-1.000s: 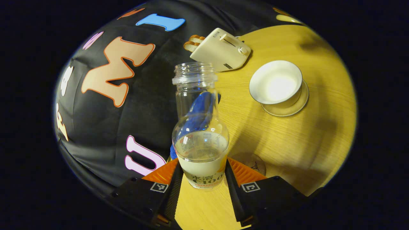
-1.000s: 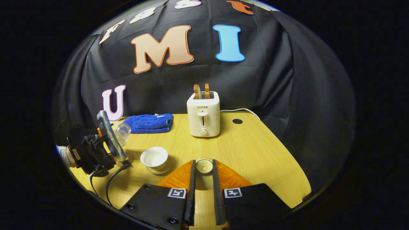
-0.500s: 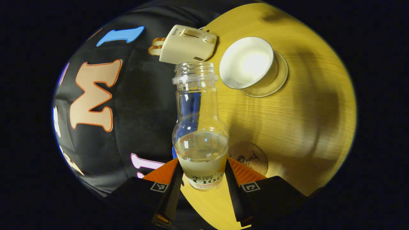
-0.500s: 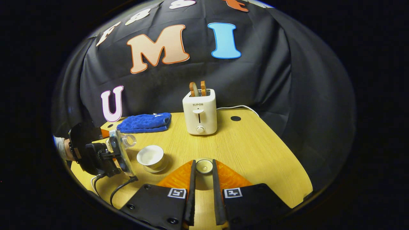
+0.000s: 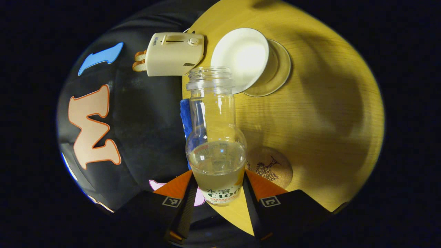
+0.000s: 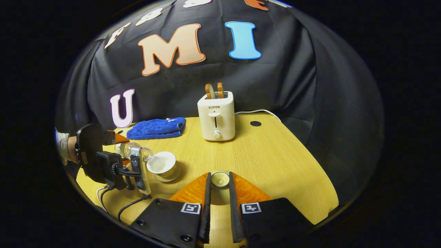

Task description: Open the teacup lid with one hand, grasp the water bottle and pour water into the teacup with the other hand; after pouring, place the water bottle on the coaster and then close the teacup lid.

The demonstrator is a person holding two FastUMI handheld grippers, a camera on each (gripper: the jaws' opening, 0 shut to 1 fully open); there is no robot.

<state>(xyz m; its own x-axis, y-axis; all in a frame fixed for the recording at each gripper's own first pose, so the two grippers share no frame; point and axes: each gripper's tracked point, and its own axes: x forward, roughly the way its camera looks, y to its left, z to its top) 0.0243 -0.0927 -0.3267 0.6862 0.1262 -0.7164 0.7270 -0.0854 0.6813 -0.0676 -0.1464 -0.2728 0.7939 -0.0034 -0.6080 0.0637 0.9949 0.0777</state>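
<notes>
Left gripper is clamped on my water bottle, tipped nearly level with its open mouth at the rim of the uncovered teacup on its saucer. Right gripper pinches the teacup lid. Coaster lies on the table.

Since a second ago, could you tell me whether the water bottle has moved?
Yes. In the right gripper view, the water bottle has tipped over toward the teacup, its mouth now at the cup's rim, judged against the fixed toaster.
</notes>
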